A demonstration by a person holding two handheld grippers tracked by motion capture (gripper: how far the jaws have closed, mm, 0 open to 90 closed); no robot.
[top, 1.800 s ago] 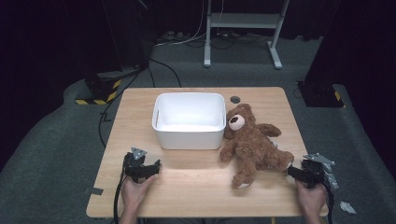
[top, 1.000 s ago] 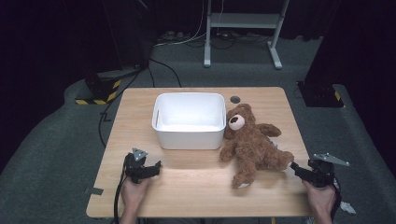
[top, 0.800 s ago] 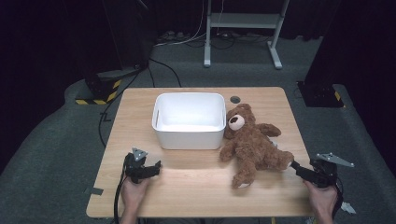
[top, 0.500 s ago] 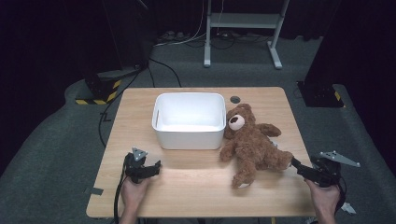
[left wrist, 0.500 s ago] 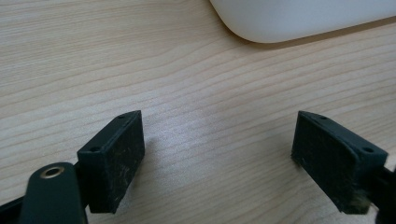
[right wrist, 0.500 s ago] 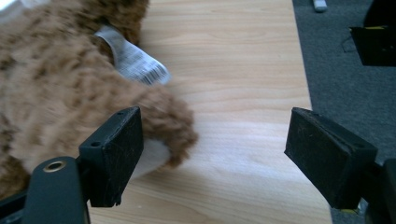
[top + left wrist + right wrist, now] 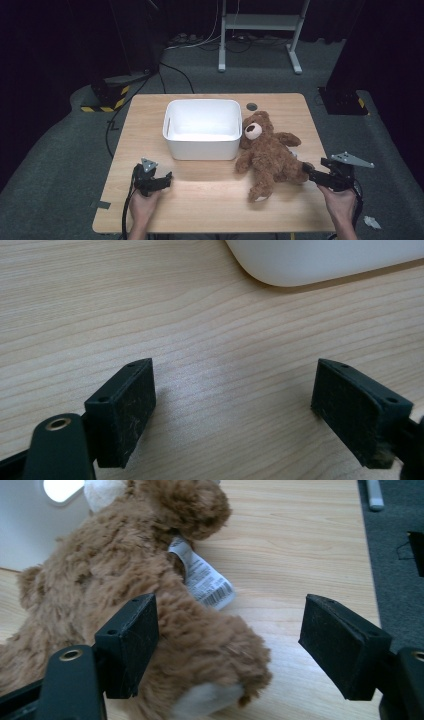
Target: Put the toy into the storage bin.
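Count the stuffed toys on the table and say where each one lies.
1. The brown teddy bear lies on its back on the table, right of the white bin, its head against the bin's corner. Nothing shows inside the bin.

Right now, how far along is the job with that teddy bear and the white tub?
Hardly started. Nothing looks done: the teddy bear lies on the table beside the white tub, which looks empty. In hand: the right gripper is at the bear's leg, jaws open with the leg between them, just closing a little. The left gripper rests open. Left: gripping and lifting it, probably into the tub.
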